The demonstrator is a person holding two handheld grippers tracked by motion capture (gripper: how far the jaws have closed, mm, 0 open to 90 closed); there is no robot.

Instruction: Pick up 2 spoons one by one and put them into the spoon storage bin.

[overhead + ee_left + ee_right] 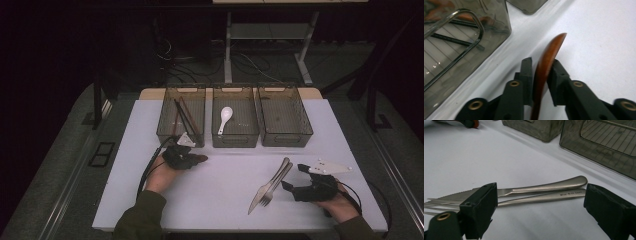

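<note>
The left gripper [540,82] is clamped on a wooden spoon [544,72], a glossy reddish-brown piece seen edge-on between the jaws, held just above the white table [220,200] in front of the left bin [181,116]. That smoky clear bin holds dark chopsticks [184,120]. The middle bin [235,116] holds a white spoon [225,119]; the right bin [284,115] shows nothing inside. Farther right, a steel knife [544,188] and fork [541,198] lie side by side, touching, on the table. The right gripper [296,176] stands wide open, its jaws either side of their handles, gripping nothing.
</note>
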